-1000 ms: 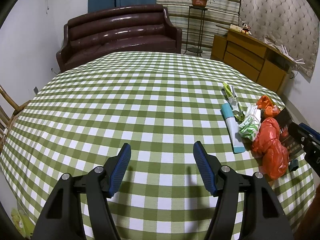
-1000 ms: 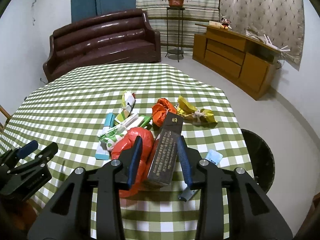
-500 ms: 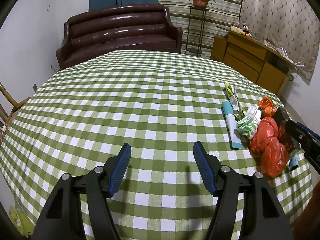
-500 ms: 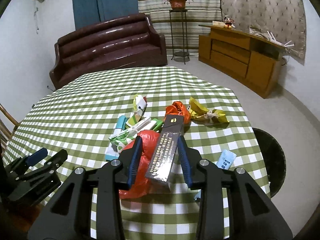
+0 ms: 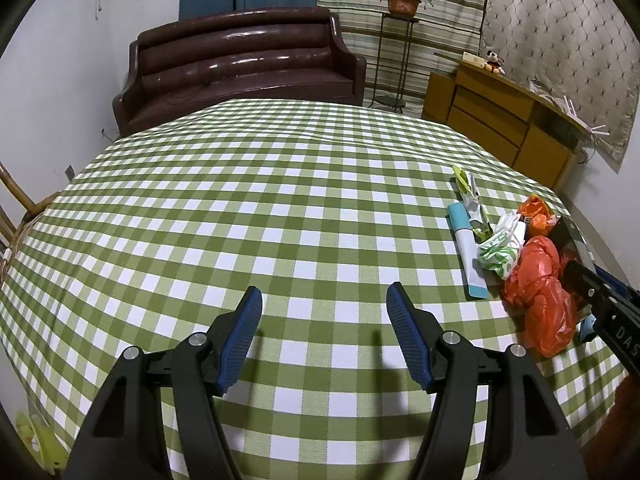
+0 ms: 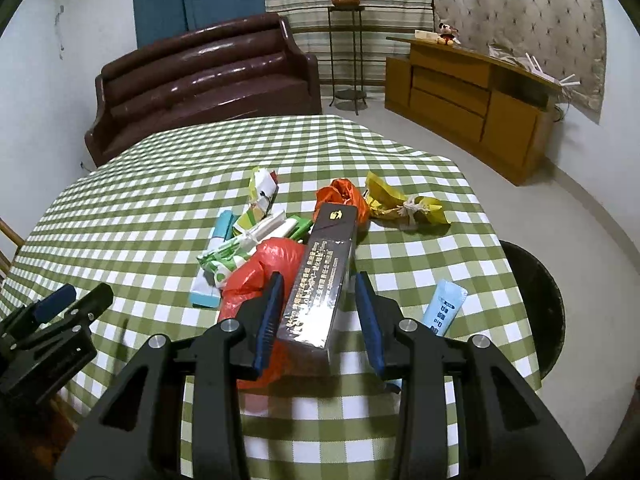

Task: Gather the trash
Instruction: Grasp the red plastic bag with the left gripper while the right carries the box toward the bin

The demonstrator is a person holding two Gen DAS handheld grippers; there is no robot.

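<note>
Trash on the checked worktop (image 6: 160,216) sits as it did a second ago, except the dark box (image 6: 320,280), now tilted up off the red bag (image 6: 264,268). Right claw (image 6: 320,312) is closing around it, box between the blue pads, the right-hand pad not visibly touching. Left claw (image 5: 324,336) hangs released, unmoved, well apart from the heap.

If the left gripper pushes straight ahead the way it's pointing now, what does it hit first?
Most likely only the checked tablecloth. The left gripper stands open with nothing between its fingers, and the trash pile, nearest the red plastic bag, lies well off to its right.
</note>
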